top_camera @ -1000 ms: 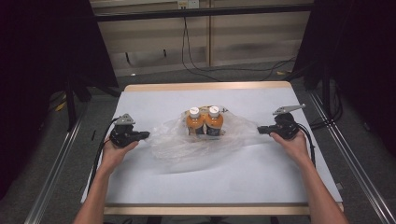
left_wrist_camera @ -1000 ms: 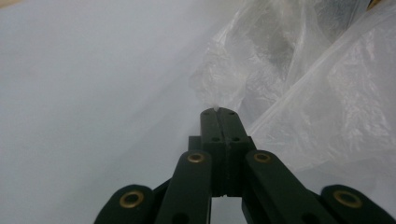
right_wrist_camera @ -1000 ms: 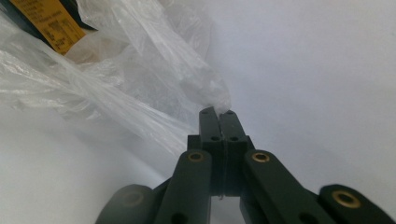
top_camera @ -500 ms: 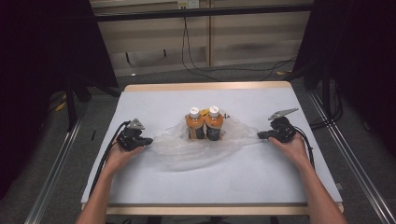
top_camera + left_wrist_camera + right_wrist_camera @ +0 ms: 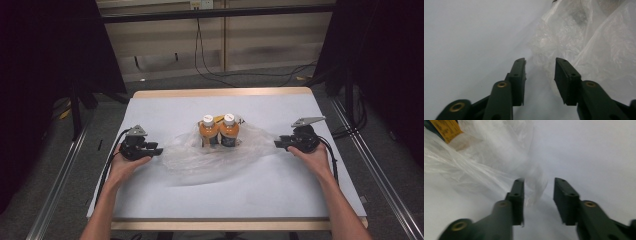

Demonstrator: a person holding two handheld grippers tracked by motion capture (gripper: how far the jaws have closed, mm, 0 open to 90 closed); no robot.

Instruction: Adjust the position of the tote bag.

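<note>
**Both grippers released at the ends of a plastic bag holding two bottles**

From the high view we record a white-topped table with a pale wooden edge (image 5: 150, 93), and at its middle a crumpled clear plastic bag (image 5: 200, 160) spread flat. Two orange bottles with white caps (image 5: 219, 131) stand upright side by side, touching, in the bag's rear portion. The left gripper (image 5: 159, 150) sits just beside the bag's left end; the right gripper (image 5: 276, 144) sits at its drawn-out right end. Each is held in a hand, with forearms entering from the bottom edge.

The high view does not resolve the jaw gaps. The gripper views do. In the left gripper view we find the left gripper (image 5: 540, 66) with jaws apart, released, the bag (image 5: 599, 45) lying ahead and to the right, its film reaching toward the gap but not clamped. In the right gripper view the right gripper (image 5: 538, 185) likewise stands with jaws apart, a thin strip of the bag (image 5: 474, 165) lying between them, close against the left-hand jaw and not gripped. That view is blurred. A yellow label (image 5: 446, 128) shows through the film at upper left.
</note>
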